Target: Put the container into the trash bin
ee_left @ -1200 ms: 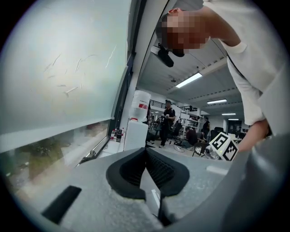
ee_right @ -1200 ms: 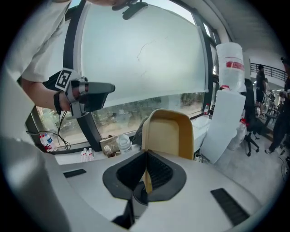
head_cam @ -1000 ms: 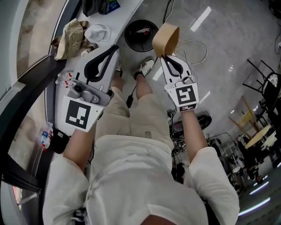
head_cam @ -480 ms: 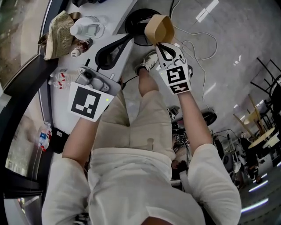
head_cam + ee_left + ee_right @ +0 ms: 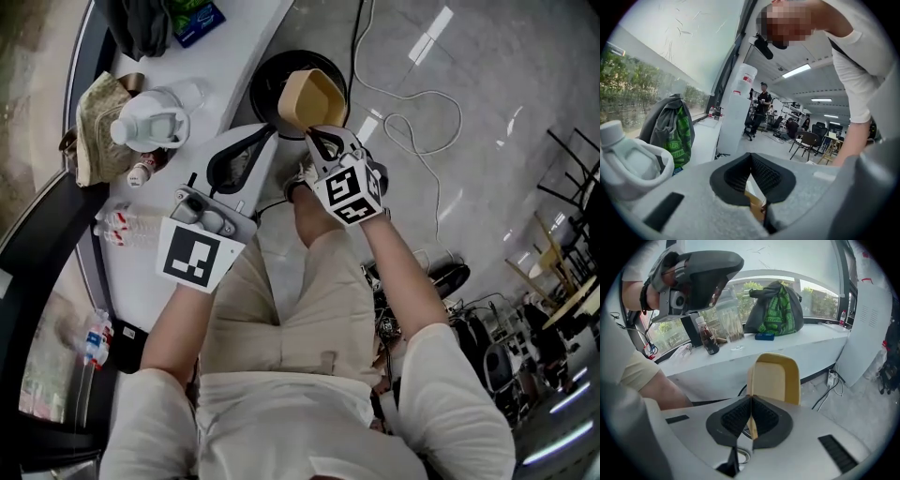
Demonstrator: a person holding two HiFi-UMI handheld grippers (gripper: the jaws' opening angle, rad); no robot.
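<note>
The right gripper (image 5: 751,398) is clamped on one thin wall of the tan container (image 5: 776,376). Its pads pinch just below the rim, so the container stands up beyond the jaws with its open mouth turned sideways. In the head view the container hangs over the round black trash bin (image 5: 266,73), which stands on the floor just beside the edge of the white counter (image 5: 234,52). It seems to sit within the outline of the bin's opening, but how high above it cannot be told.

The drop should go best if the container is brought low and centred over the opening before the jaws part. Released high, a light, open shape like this could catch the rim and tip out onto the floor. Because the grip is a narrow pinch on a thin wall, the wall may cling to one pad, so tilting the gripper until the container hangs below the jaws should let it fall clear.

The left gripper (image 5: 272,134) has its jaws together on nothing. It hovers over the counter's edge next to the bin and is best kept aside. The person's shoe (image 5: 302,173) is near the bin.
</note>
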